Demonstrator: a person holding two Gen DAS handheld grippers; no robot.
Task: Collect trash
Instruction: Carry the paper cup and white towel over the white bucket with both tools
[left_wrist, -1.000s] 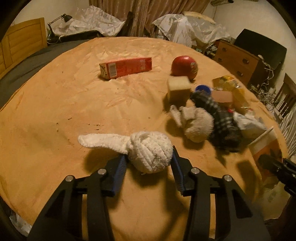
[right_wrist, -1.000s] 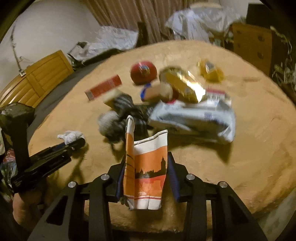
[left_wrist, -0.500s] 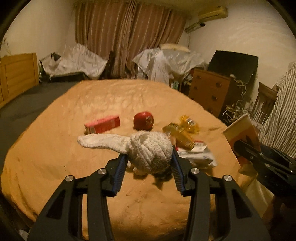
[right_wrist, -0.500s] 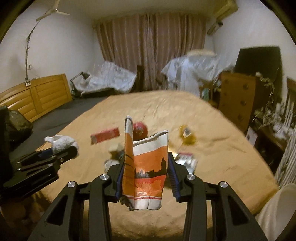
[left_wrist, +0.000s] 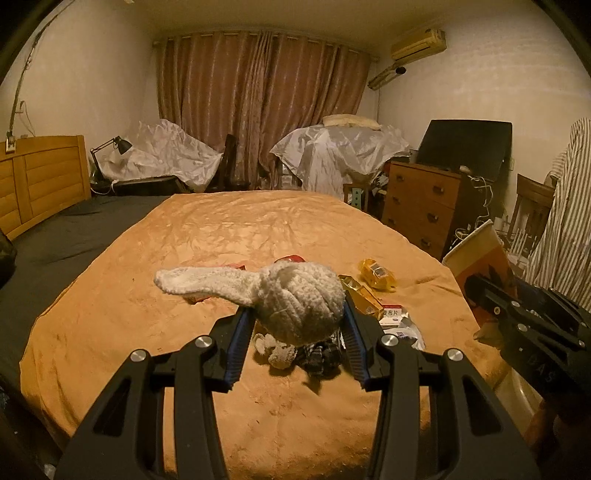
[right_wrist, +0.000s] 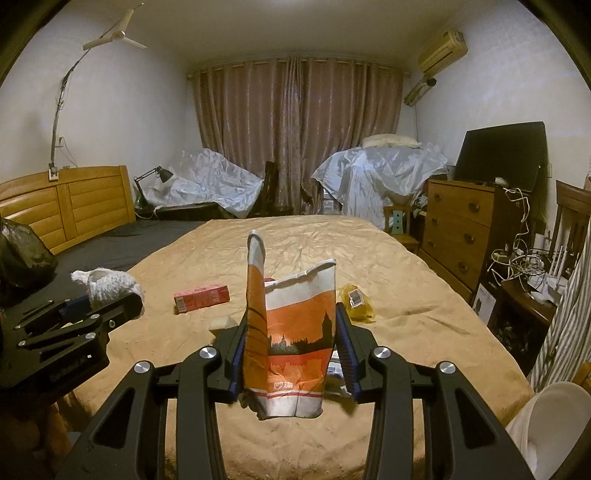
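Left tool clamps balled sock, right tool pinches crushed paper cup; the flattened cup may slip free above the bed.

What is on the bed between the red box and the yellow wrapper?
In the right wrist view, the crushed paper cup held in the right gripper covers most of that stretch, so I cannot tell what lies there.

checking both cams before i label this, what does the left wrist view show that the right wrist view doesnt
Only the left wrist view: the left gripper shut on the white knotted sock, more socks beneath, and a gold packet. Only the right wrist view: the right gripper shut on the crushed orange paper cup, and a ceiling fan. Both: the orange blanket and yellow wrapper.
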